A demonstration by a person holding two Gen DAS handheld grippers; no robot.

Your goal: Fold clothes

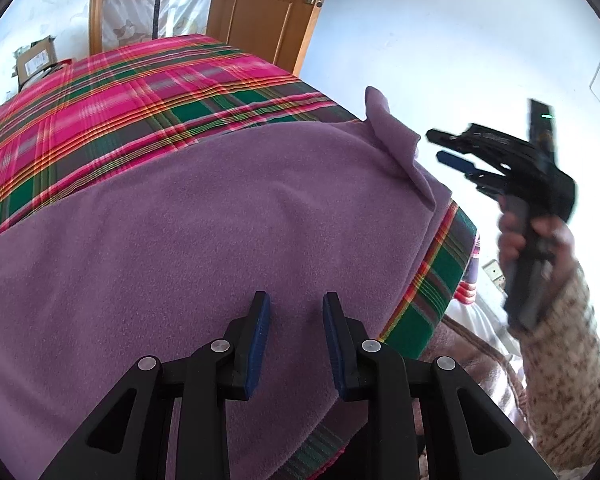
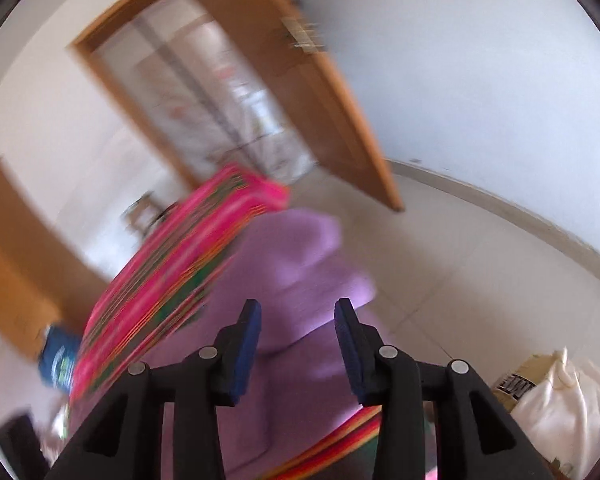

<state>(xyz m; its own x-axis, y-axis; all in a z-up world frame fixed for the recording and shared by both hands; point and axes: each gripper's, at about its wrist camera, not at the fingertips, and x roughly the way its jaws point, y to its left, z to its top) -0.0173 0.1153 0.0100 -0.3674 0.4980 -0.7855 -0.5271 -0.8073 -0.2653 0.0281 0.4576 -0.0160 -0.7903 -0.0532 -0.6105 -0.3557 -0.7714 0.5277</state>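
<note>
A purple fleece garment (image 1: 204, 216) lies spread over a pink and green plaid bed cover (image 1: 112, 104). One corner of the garment (image 1: 392, 136) sticks up at its far right edge. My left gripper (image 1: 296, 308) is open and empty, hovering just above the garment's near part. My right gripper (image 1: 440, 148) is held in the air to the right of the raised corner, open and empty. In the blurred right wrist view the right gripper (image 2: 298, 316) is open above the purple garment (image 2: 296, 264), beside the plaid cover (image 2: 172, 284).
A wooden door (image 1: 268, 4) and a doorway stand beyond the bed. A cardboard box (image 1: 36, 60) sits at the far left. White floor (image 2: 460, 264) lies to the right of the bed. White bags and a box (image 2: 548, 396) sit at the right.
</note>
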